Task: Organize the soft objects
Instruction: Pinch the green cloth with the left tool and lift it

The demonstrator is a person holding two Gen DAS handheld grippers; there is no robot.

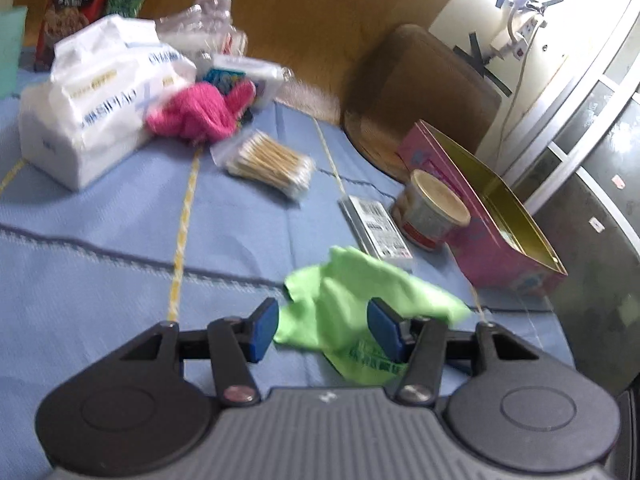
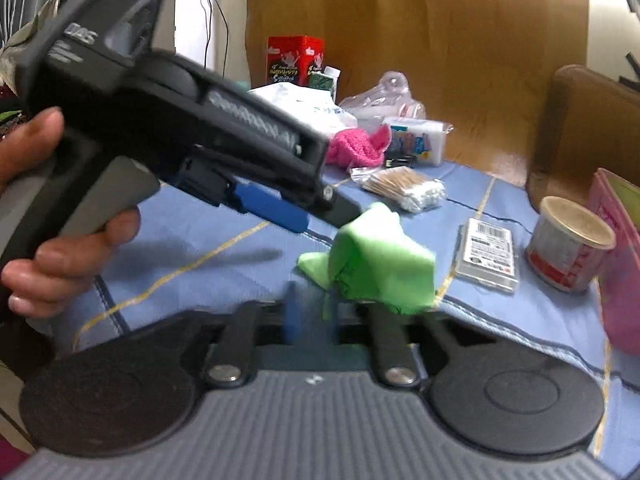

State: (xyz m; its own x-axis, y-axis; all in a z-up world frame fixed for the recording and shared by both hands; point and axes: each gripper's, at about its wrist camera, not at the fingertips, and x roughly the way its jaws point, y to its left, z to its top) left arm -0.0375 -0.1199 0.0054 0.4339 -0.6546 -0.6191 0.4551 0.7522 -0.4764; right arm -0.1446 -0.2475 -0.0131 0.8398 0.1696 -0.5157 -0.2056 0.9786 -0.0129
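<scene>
Left gripper (image 1: pixel 323 330) stands parted over the crumpled green cloth (image 1: pixel 360 292) on the blue tablecloth (image 1: pixel 100 280), pads not pressing. Right gripper (image 2: pixel 316 316) is blurred, its state unclear. Closing now might pinch only a loose fold, which could slip.

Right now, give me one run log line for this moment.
step: crumpled lime-green cloth on blue tablecloth | left gripper: open, straddling cloth | right gripper: blurred, state unclear
</scene>
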